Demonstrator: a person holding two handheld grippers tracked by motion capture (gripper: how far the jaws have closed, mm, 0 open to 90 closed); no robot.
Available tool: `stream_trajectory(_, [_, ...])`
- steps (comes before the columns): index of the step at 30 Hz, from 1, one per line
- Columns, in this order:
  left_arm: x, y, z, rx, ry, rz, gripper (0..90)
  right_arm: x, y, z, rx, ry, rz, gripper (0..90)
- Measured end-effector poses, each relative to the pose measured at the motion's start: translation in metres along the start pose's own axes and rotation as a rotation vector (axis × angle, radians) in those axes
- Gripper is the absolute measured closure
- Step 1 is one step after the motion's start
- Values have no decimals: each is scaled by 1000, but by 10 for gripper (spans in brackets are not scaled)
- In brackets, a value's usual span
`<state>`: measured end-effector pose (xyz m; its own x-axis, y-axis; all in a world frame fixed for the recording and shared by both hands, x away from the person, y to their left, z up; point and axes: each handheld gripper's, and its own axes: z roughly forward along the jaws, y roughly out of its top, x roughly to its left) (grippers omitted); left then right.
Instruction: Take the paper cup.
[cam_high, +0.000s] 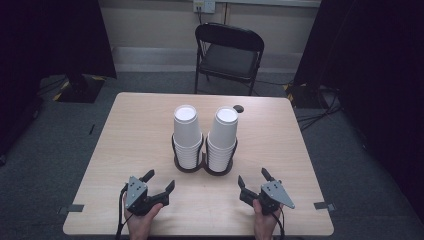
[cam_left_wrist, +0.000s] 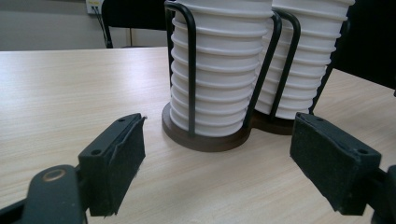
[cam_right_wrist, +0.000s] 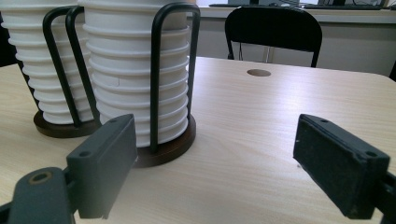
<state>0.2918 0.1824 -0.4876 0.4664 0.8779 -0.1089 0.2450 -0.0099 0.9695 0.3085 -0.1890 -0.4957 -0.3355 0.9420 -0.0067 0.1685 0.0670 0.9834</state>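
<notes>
Light wood table (cam_high: 140, 145), rectangular, on grey carpet; black folding chair (cam_high: 229, 52) beyond the far edge, small round hole (cam_high: 239, 108) in the tabletop near that edge. Mid-table: two stacks of white paper cups, upside down, side by side and nearly touching, left stack (cam_high: 187, 135) and right stack (cam_high: 222, 137). Each stack seated in a black wire holder (cam_high: 202, 167) on a round dark base, bases joined; wire loops rising part-way up the ribbed rims, as seen in both gripper views (cam_left_wrist: 191, 74). Near edge of table: left gripper (cam_high: 161, 182) in the left hand (cam_high: 140, 220), jaws spread wide, nothing between the pads, aimed toward the left stack but well short of it. Right gripper (cam_high: 252, 178) in the right hand (cam_high: 265, 222), likewise released, jaws apart and empty, pointing up-table toward the right stack, not touching it. Black foam pads (cam_right_wrist: 343, 168) bare.
</notes>
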Motion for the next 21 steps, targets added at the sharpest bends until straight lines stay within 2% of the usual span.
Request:
stream_trajectory(4, [-2,4,-1,3,-9,8,180,0,0,0,4,-1,1,133])
stream_trajectory(7, [-3,10,-4,-3,-41,2,188,0,0,0,4,-2,3,134])
stream_trajectory(9, [-4,12,-4,-7,-48,-3,189,0,0,0,4,-1,3,134])
stream_trajectory(12, [-6,15,-2,-4,-60,12,191,0,0,0,5,1,3,136])
stream_trajectory(15, [-12,19,1,1,-94,33,192,-1,0,0,8,6,7,137])
stream_trajectory(16, [-12,19,1,1,-94,33,193,-1,0,0,8,6,7,137])
stream_trajectory(17, [-15,21,3,2,-114,34,193,-1,0,0,7,4,5,139])
stream_trajectory(18, [-15,21,3,2,-114,34,193,-1,0,0,7,4,5,139])
stream_trajectory(19, [-18,24,5,7,-139,43,194,0,0,0,7,3,5,140])
stream_trajectory(21, [-20,26,7,9,-154,47,200,0,0,0,7,4,4,141])
